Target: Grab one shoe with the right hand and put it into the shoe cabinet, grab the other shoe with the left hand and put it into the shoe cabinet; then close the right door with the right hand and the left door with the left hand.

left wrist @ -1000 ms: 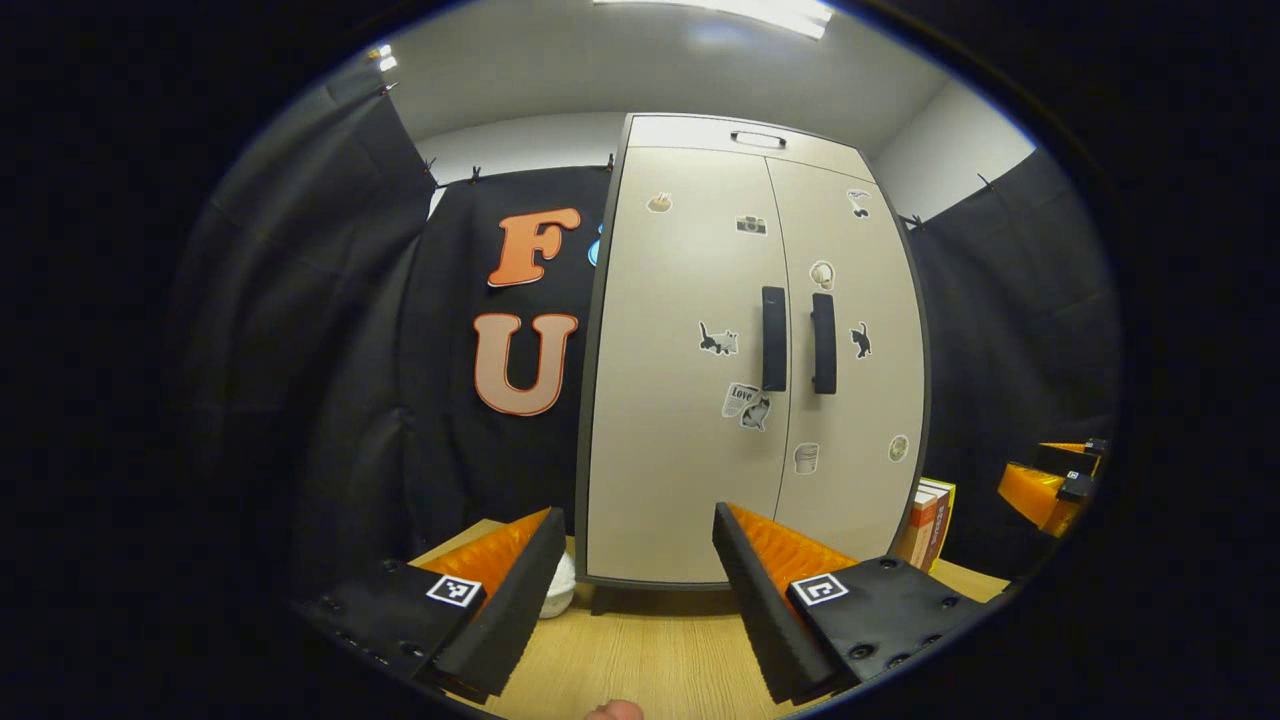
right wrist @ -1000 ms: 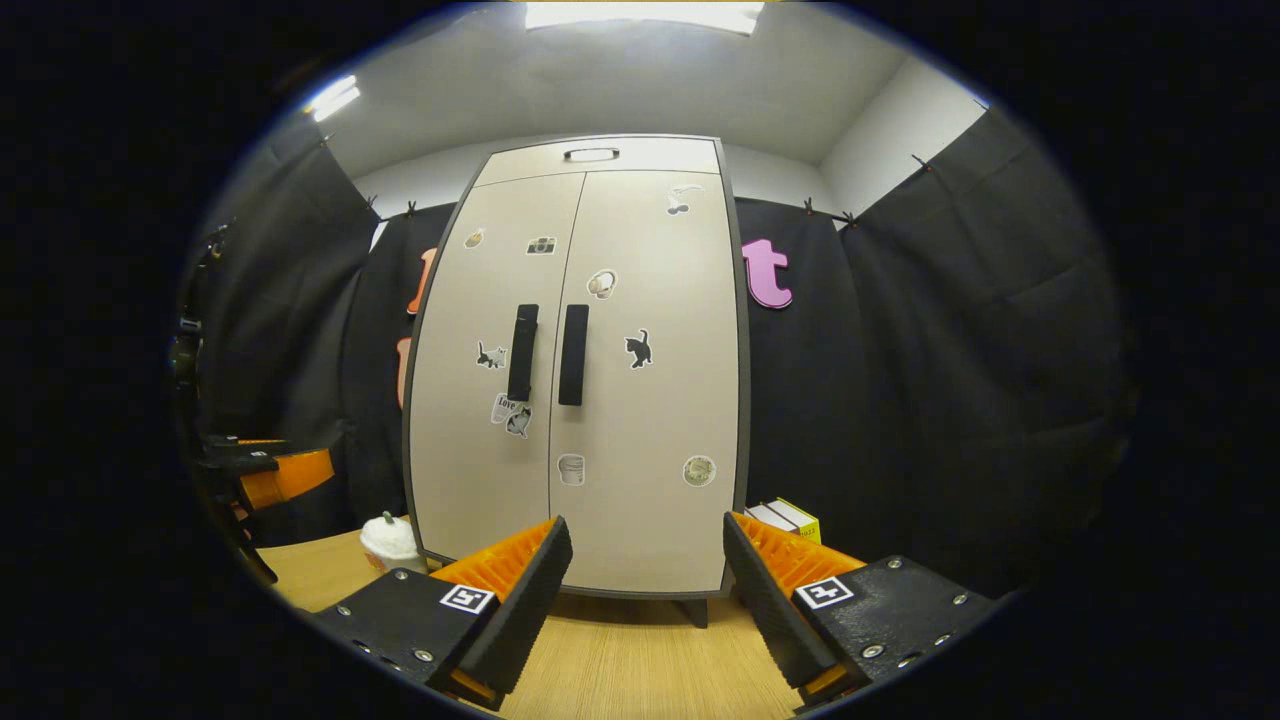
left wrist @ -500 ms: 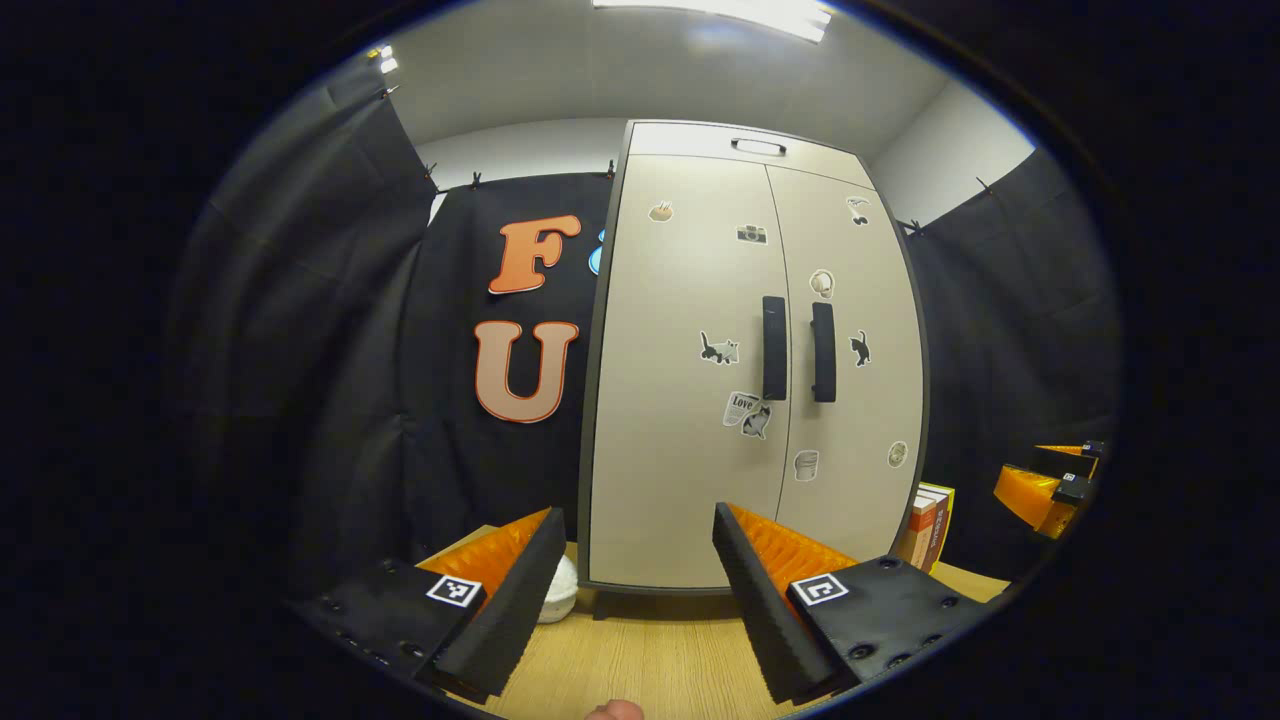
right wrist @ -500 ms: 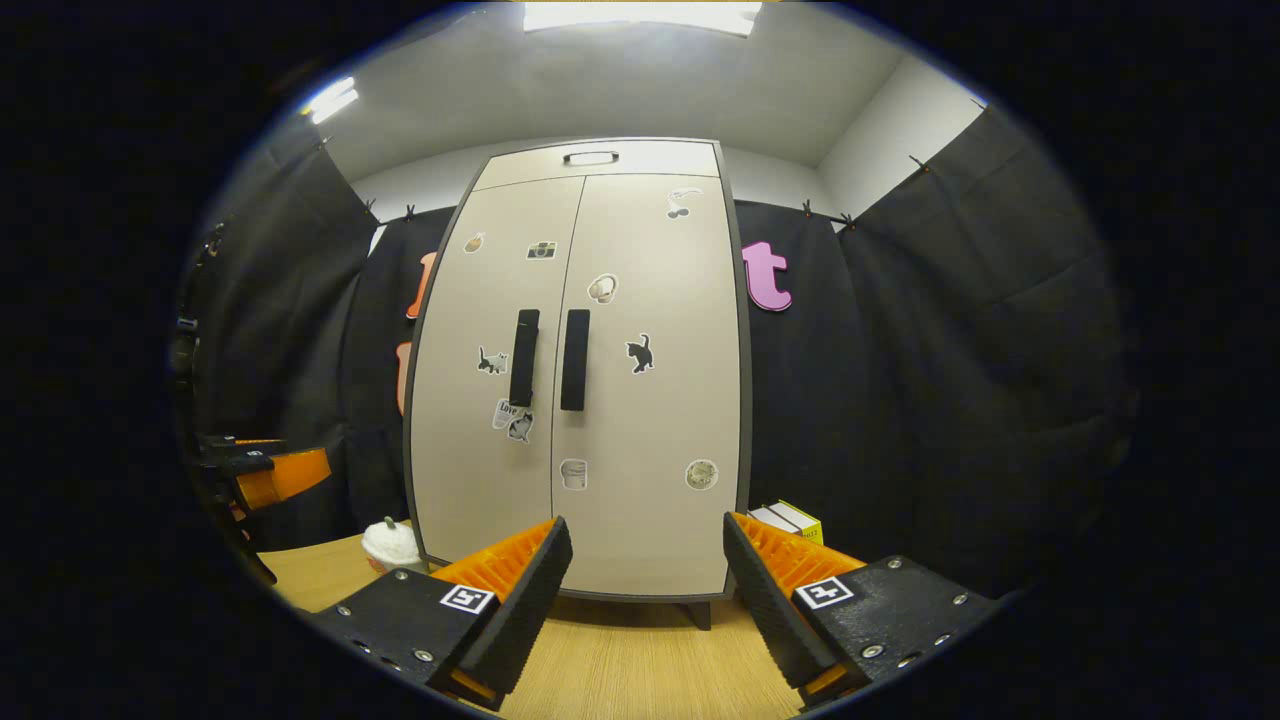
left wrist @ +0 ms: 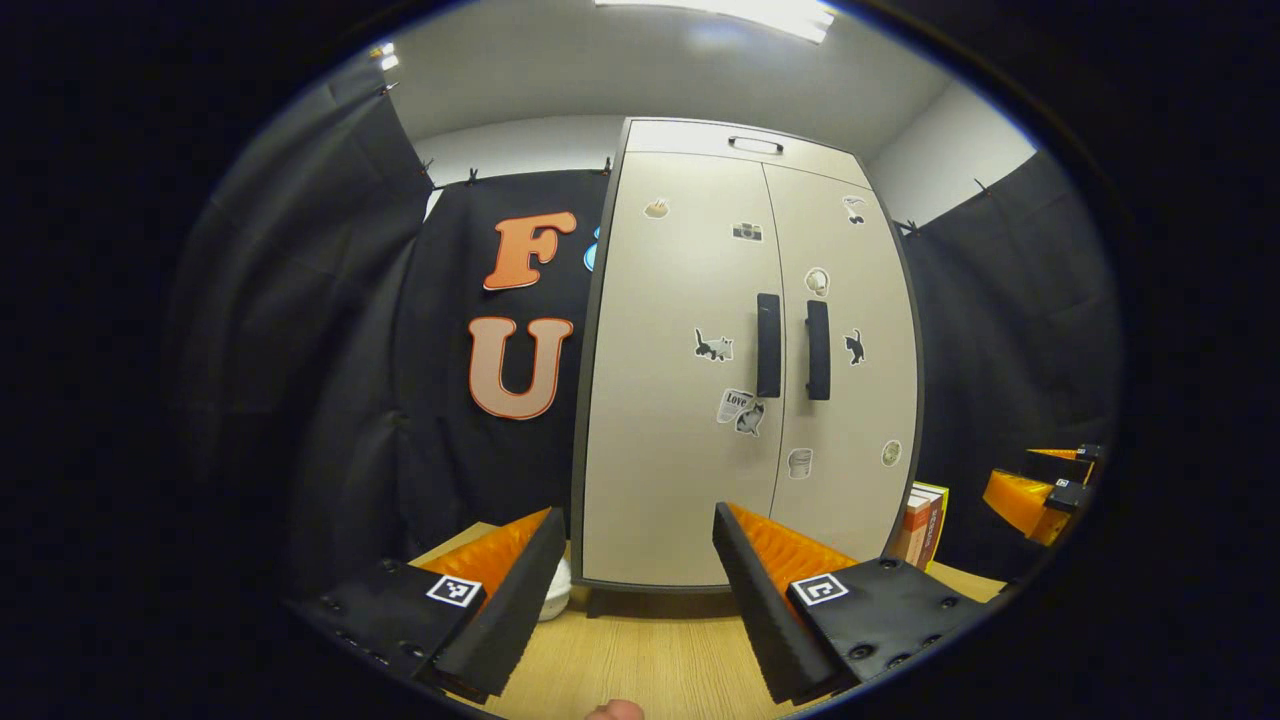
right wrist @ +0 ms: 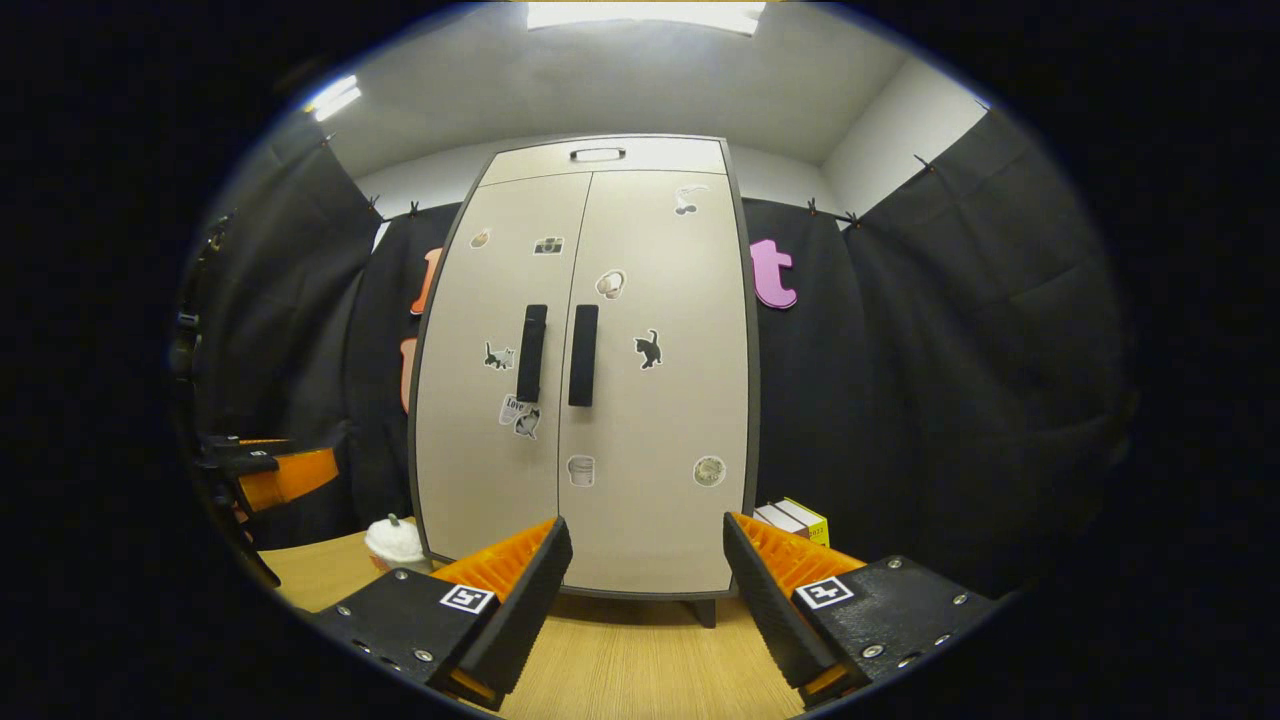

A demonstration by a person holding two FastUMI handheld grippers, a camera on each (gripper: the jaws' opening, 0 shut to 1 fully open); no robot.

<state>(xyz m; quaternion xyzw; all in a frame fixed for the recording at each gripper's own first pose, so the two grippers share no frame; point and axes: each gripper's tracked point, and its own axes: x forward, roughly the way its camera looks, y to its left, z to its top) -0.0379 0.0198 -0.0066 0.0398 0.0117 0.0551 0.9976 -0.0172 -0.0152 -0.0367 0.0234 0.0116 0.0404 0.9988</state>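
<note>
The beige shoe cabinet [left wrist: 740,400] [right wrist: 590,400] stands upright on the wooden table with both doors shut. Its two dark vertical handles [left wrist: 768,345] [right wrist: 582,355] meet at the middle seam, and small stickers dot both doors. My left gripper [left wrist: 635,560] is open, a short way in front of the left door, with nothing between its fingers. My right gripper [right wrist: 645,565] is open too, facing the right door, also with nothing held. In the left gripper view the right gripper [left wrist: 1040,490] appears far right; in the right gripper view the left gripper [right wrist: 270,470] appears far left.
A small white round object [right wrist: 395,540] [left wrist: 558,590] sits on the table by the cabinet's left foot. Several books [left wrist: 925,525] [right wrist: 795,520] stand at its right side. Black cloth walls close the booth on all sides. The wooden table [right wrist: 620,660] runs toward me.
Both views have shifted only slightly; the cabinet sits a touch differently in frame. Doors remain shut and both grippers remain open.
</note>
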